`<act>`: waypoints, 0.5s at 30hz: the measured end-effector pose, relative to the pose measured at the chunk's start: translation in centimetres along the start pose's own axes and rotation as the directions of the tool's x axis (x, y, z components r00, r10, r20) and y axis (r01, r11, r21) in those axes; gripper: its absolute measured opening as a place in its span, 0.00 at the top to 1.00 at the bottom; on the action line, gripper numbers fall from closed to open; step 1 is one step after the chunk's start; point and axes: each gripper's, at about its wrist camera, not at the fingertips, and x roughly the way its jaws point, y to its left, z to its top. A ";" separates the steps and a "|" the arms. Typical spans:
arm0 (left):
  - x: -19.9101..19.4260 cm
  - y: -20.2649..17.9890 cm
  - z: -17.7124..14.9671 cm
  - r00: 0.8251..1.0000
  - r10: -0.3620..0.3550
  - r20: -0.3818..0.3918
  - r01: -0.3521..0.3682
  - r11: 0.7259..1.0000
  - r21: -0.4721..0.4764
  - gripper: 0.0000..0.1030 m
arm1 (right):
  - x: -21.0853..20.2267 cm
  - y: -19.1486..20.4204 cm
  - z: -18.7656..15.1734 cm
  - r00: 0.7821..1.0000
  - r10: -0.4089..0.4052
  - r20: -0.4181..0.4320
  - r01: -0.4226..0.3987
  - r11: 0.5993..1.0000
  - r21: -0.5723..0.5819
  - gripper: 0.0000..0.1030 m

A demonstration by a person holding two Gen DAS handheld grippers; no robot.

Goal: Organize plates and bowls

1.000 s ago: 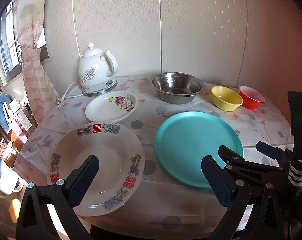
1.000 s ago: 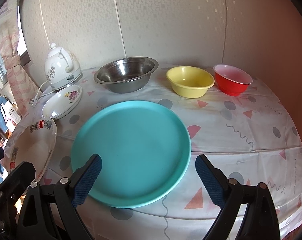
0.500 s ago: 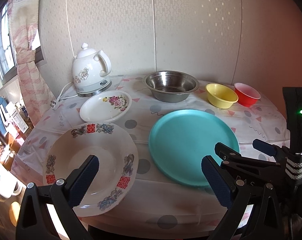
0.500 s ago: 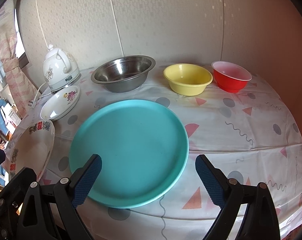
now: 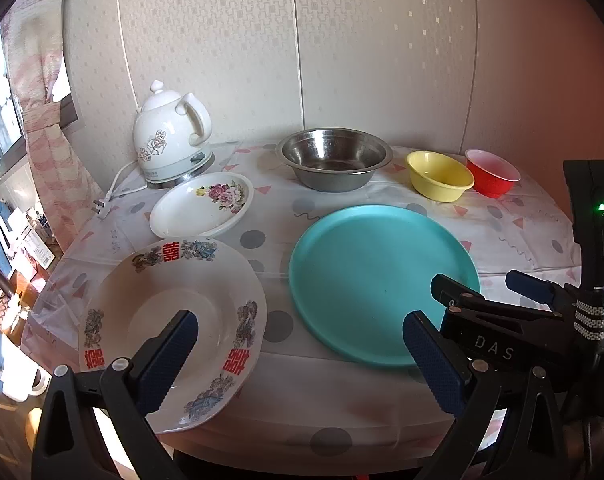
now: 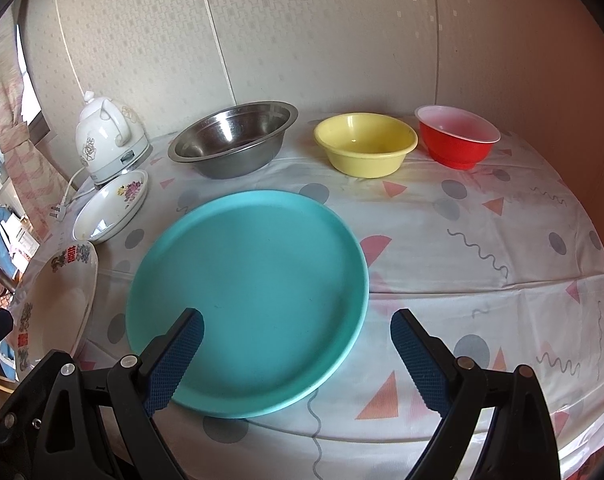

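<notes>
Since a second ago I have drawn both views back a little, so the dishes sit slightly farther off; nothing on the counter (image 6: pixel 481 264) has shifted. My left hand-held gripper (image 5: pixel 302 360) hangs spread and empty over the near edge, between the rimmed plate (image 5: pixel 206 280) with red characters and the teal plate (image 5: pixel 381 272). My right hand-held gripper (image 6: pixel 296 356) is also spread, empty, over the teal plate's near rim. The counter wears a glossy cloth printed with grey dots and pink triangles, against a pale patterned wall; a curtained window is at left. Behind stand a white kettle (image 5: pixel 170 140), a shallow floral dish (image 5: pixel 202 210), a shiny steel bowl (image 5: pixel 333 158), a yellow bowl (image 6: pixel 365 144) and a red bowl (image 6: pixel 457 138), each apart.
</notes>
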 end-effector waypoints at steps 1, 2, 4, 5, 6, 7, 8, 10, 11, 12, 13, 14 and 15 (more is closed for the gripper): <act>0.1 0.0 0.0 1.000 0.000 -0.003 0.000 1.000 0.003 0.00 | 0.0 -0.1 0.0 1.000 0.000 -0.001 0.000 1.000 0.002 0.07; 0.2 0.0 0.0 1.000 0.000 -0.005 0.000 1.000 0.004 0.00 | 0.1 -0.2 0.0 1.000 -0.001 -0.002 0.001 1.000 0.004 0.07; 0.3 0.0 0.0 1.000 -0.002 -0.011 0.002 1.000 0.004 0.00 | 0.2 -0.4 0.1 1.000 -0.001 -0.003 0.001 1.000 0.009 0.07; 0.4 0.0 0.0 1.000 -0.004 -0.014 0.004 1.000 0.004 0.00 | 0.3 -0.5 0.1 1.000 -0.001 -0.005 0.002 1.000 0.011 0.07; 0.5 0.0 0.0 1.000 -0.004 -0.018 0.004 1.000 0.004 0.00 | 0.3 -0.5 0.1 1.000 -0.002 -0.006 0.002 1.000 0.013 0.07; 0.6 -0.1 0.0 1.000 -0.006 -0.021 0.006 1.000 0.005 0.00 | 0.4 -0.6 0.1 1.000 -0.003 -0.007 0.003 1.000 0.014 0.08; 0.7 -0.1 0.0 1.000 -0.009 -0.025 0.010 1.000 0.007 0.00 | 0.4 -0.7 0.1 1.000 -0.004 -0.009 0.005 1.000 0.017 0.08; 0.9 -0.3 0.1 0.999 -0.015 -0.030 0.015 1.000 0.013 0.00 | 0.6 -1.0 0.2 1.000 -0.005 -0.011 0.006 1.000 0.024 0.08; 1.0 -0.4 0.1 0.999 -0.023 -0.034 0.023 1.000 0.018 0.00 | 0.6 -1.1 0.2 1.000 -0.005 -0.012 0.005 1.000 0.026 0.09; 1.1 -0.5 0.1 0.999 -0.028 -0.037 0.029 0.999 0.023 0.00 | 0.7 -1.2 0.2 1.000 -0.006 -0.014 0.006 1.000 0.028 0.10; 1.2 -0.6 0.2 0.999 -0.032 -0.039 0.033 0.999 0.030 0.00 | 0.8 -1.3 0.2 1.000 -0.006 -0.015 0.007 1.000 0.028 0.11; 1.2 -0.7 0.3 0.998 -0.042 -0.041 0.043 0.998 0.035 0.00 | 0.9 -1.4 0.2 1.000 -0.006 -0.019 0.007 1.000 0.029 0.14; 1.4 -0.7 0.4 0.997 -0.057 -0.047 0.059 0.997 0.039 0.00 | 1.0 -1.6 0.3 1.000 -0.004 -0.025 0.005 1.000 0.030 0.16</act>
